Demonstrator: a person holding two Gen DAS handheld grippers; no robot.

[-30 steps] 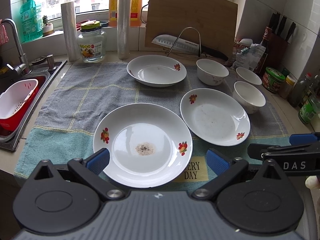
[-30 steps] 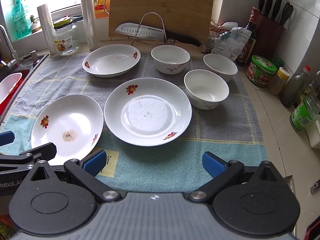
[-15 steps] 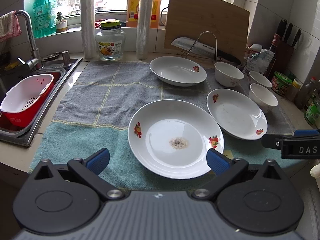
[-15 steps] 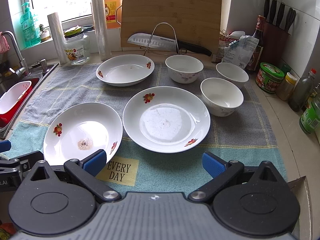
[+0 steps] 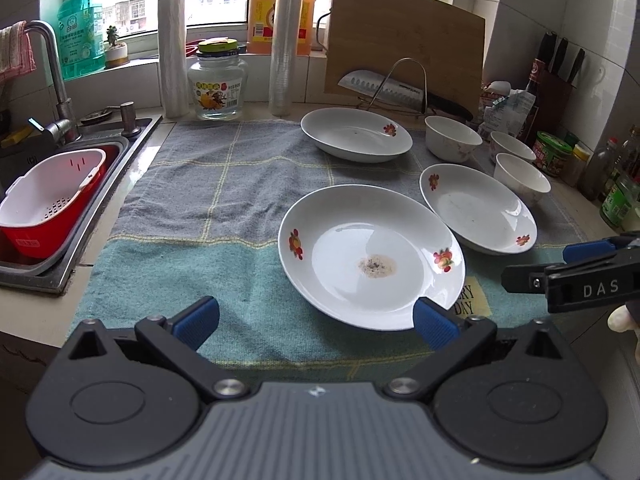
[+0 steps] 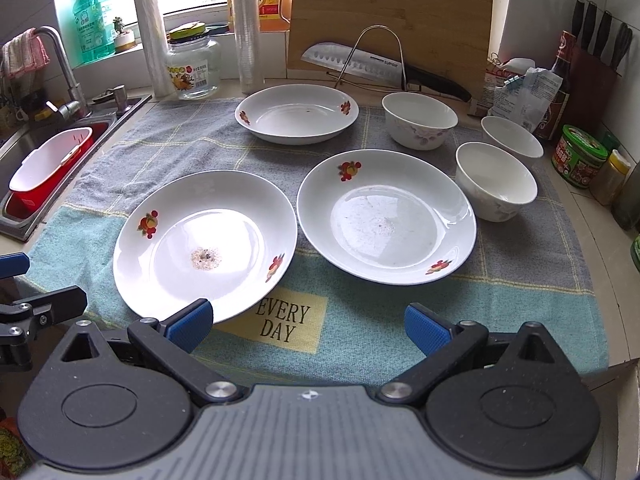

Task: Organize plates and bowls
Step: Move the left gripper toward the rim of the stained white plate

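Three white plates with red flower marks lie on a towel: a near plate with a dirt spot (image 5: pixel 372 256) (image 6: pixel 206 242), a second plate (image 5: pixel 476 208) (image 6: pixel 386 216) to its right, and a far plate (image 5: pixel 356 134) (image 6: pixel 296 114). Three white bowls (image 5: pixel 452 138) (image 6: pixel 418 126) (image 6: pixel 494 180) (image 6: pixel 512 136) stand at the right. My left gripper (image 5: pixel 316 322) is open and empty, low before the near plate's left side. My right gripper (image 6: pixel 308 326) is open and empty over the towel's front edge.
A sink with a red and white strainer basket (image 5: pixel 50 200) lies at the left. A glass jar (image 5: pixel 218 80), plastic rolls, a cutting board (image 5: pixel 404 40) and a knife on a rack stand at the back. Jars and bottles (image 6: pixel 578 156) line the right edge.
Both grippers have pulled back and shifted left, so the plates now sit further right and farther off in both views. Nothing on the towel has moved.
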